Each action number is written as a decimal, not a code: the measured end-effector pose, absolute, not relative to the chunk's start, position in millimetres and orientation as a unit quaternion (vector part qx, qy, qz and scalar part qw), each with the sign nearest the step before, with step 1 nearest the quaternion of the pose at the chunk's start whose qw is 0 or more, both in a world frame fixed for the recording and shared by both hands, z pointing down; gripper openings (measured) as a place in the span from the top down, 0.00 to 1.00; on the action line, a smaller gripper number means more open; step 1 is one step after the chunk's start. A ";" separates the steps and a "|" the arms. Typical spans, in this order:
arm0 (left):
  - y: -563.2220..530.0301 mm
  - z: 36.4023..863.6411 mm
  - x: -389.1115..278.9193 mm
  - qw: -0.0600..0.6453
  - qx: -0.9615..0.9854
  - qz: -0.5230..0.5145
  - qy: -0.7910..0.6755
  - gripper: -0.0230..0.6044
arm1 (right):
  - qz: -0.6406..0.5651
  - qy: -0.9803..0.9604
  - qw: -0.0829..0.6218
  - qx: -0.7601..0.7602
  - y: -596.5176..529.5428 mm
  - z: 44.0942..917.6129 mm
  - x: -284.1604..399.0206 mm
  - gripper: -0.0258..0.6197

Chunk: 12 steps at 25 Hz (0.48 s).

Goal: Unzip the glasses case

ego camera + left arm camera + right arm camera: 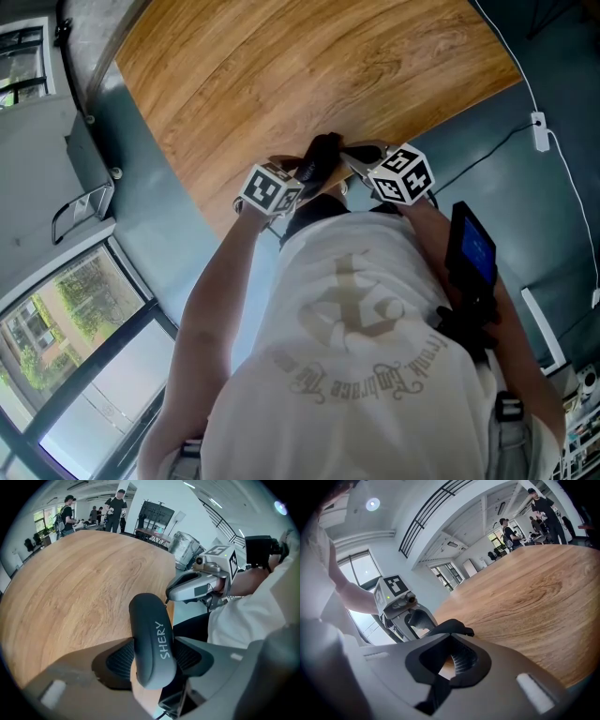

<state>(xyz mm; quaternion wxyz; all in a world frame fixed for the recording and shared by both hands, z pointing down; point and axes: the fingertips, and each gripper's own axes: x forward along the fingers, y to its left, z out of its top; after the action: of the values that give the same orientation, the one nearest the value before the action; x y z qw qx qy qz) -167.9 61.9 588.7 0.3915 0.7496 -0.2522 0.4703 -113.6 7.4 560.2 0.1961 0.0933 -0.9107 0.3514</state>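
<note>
Here, the left gripper [153,659] clamps the case [152,634] across its middle. Its 2 ribbed pads [119,660] press the 2 long sides, and the jaws stand well apart at the width of the case. The case is dark grey and oblong with rounded ends. It bears the word SHERY in pale letters on the face turned toward this gripper's camera. It runs away from the gripper, past the jaw tips, and its far end lies over the edge of the table [70,597], a round wooden top that spreads beyond and to the left of the jaws. Whether the case touches the table cannot be told.

At that far end, up and to the right of the left jaws, sits the right gripper [451,641] with its marker cube [220,557] on top. Its jaws are drawn together at the tips, and the end of the case lies just ahead of them. Whether a zip pull is pinched there cannot be made out.

Behind both grippers is the person in a white shirt [366,328], with a black screen [472,248] by the right forearm. Far beyond the left jaws, past the table, several people [115,508] stand.
</note>
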 end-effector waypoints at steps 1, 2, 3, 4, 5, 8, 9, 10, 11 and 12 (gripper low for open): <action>61.5 587.7 -168.5 0.391 0.750 0.472 -0.251 0.52 | 0.350 -0.912 0.194 0.094 6.6 559.2 -113.8 0.95; 61.1 587.0 -169.3 0.390 0.749 0.473 -0.249 0.53 | 0.347 -0.913 0.193 0.095 5.8 557.9 -114.1 0.95; 61.0 586.6 -170.0 0.389 0.749 0.475 -0.247 0.53 | 0.345 -0.914 0.191 0.097 4.9 556.5 -114.2 0.95; 61.1 586.4 -170.4 0.389 0.749 0.476 -0.245 0.53 | 0.342 -0.915 0.190 0.099 4.1 555.2 -114.0 0.95; 61.3 586.4 -170.0 0.389 0.750 0.477 -0.242 0.53 | 0.341 -0.915 0.190 0.101 3.5 554.3 -113.1 0.95; 61.5 585.2 -169.0 0.387 0.752 0.479 -0.236 0.53 | 0.338 -0.916 0.188 0.105 1.1 553.3 -111.2 0.95; 61.6 583.8 -170.9 0.386 0.751 0.481 -0.235 0.53 | 0.337 -0.917 0.186 0.106 -0.1 552.7 -112.6 0.95; 61.9 582.6 -173.0 0.384 0.751 0.483 -0.234 0.53 | 0.336 -0.918 0.183 0.107 -1.1 552.1 -114.5 0.95; 62.5 581.9 -174.6 0.383 0.751 0.485 -0.232 0.53 | 0.334 -0.919 0.182 0.106 -1.5 551.7 -115.9 0.95; 63.2 581.5 -175.4 0.383 0.751 0.486 -0.231 0.53 | 0.333 -0.919 0.181 0.105 -1.4 551.3 -116.6 0.95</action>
<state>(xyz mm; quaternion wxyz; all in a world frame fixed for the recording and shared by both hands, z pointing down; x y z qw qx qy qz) -175.4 63.2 581.5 0.3833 0.7509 -0.2309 0.4858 -116.6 -1.4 551.3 0.1813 0.1050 -0.9193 0.3333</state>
